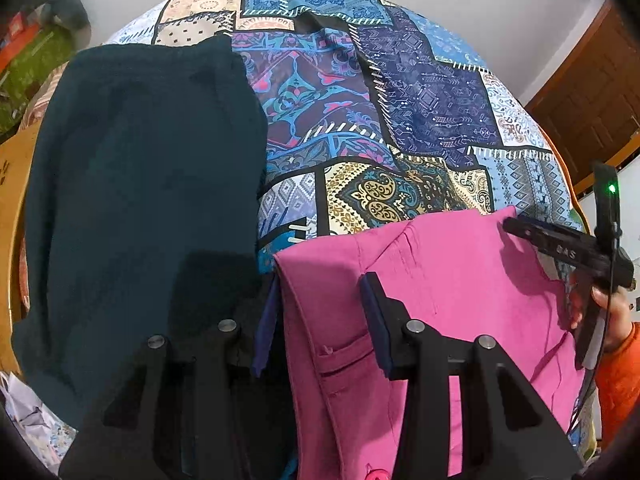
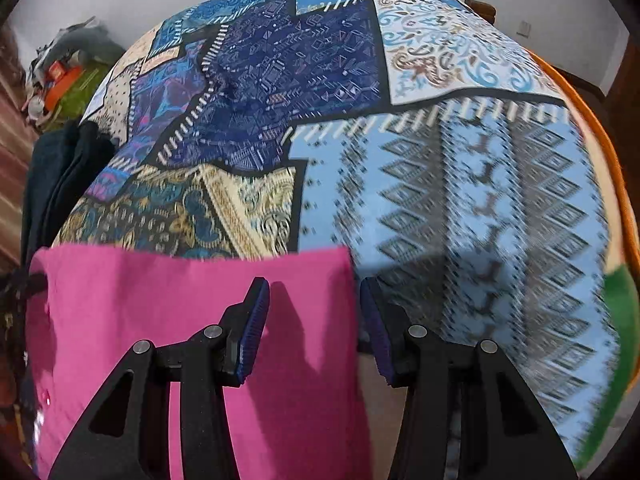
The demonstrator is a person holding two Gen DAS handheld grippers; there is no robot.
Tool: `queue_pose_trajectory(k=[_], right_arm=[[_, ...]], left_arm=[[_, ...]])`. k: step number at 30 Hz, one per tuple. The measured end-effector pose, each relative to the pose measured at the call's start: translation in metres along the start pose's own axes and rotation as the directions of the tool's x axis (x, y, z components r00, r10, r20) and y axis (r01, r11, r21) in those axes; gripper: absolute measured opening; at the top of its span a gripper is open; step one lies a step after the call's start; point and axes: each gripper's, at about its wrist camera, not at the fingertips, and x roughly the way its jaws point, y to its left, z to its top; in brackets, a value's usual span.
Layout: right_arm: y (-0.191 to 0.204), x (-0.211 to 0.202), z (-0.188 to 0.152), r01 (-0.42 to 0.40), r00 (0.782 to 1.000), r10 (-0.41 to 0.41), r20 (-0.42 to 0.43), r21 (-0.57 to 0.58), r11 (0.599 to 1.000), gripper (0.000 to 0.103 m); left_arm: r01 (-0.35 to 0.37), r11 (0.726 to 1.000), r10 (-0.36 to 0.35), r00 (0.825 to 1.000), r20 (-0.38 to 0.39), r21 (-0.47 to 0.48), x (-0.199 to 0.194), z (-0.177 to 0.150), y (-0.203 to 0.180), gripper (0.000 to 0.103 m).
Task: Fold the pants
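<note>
Pink pants [image 1: 452, 292] lie folded on the patchwork bedspread [image 1: 360, 120], near me. My left gripper [image 1: 320, 320] is open, its jaws astride the left edge of the pants, close above the cloth. In the right wrist view the pink pants [image 2: 160, 320] fill the lower left. My right gripper [image 2: 316, 328] is open, its jaws astride the right edge of the pants. The right gripper also shows in the left wrist view [image 1: 568, 252], at the far right corner of the pants.
A dark teal garment [image 1: 140, 200] lies folded on the left of the bedspread, also seen in the right wrist view [image 2: 56, 184]. Clutter [image 2: 60, 76] sits by the wall at far left. A wooden door [image 1: 592, 92] stands right. An orange blanket edge [image 2: 600, 152] borders the bed.
</note>
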Motion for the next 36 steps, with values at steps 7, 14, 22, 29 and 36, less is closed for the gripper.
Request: queue_pose_trajectory(k=[7, 14, 22, 29, 36], right_arm=[[0.016, 0.003, -0.008, 0.048, 0.998, -0.046, 0.032, -0.040, 0.998, 0.003], [0.013, -0.070, -0.003, 0.035, 0.976, -0.020, 0.215, -0.067, 0.997, 0.002], [0.035, -0.162, -0.014, 0.020, 0.929, 0.026, 0.370, -0.122, 0.992, 0.002], [0.038, -0.194, -0.062, -0.007, 0.922, 0.055, 0.382, -0.126, 0.992, 0.002], [0.034, -0.216, -0.113, -0.041, 0.917, 0.082, 0.390, -0.111, 0.993, 0.002]], left_arm=[[-0.038, 0.999, 0.036, 0.997, 0.065, 0.037, -0.016, -0.007, -0.010, 0.014], [-0.104, 0.990, 0.083, 0.977, 0.198, 0.100, -0.068, -0.013, -0.022, 0.014], [-0.083, 0.991, 0.057, 0.971, 0.234, 0.101, -0.113, -0.025, -0.028, 0.014], [-0.068, 0.990, 0.035, 0.967, 0.253, 0.122, -0.141, -0.055, -0.037, 0.015], [-0.091, 0.981, 0.043, 0.962, 0.269, 0.169, -0.164, -0.104, -0.050, 0.016]])
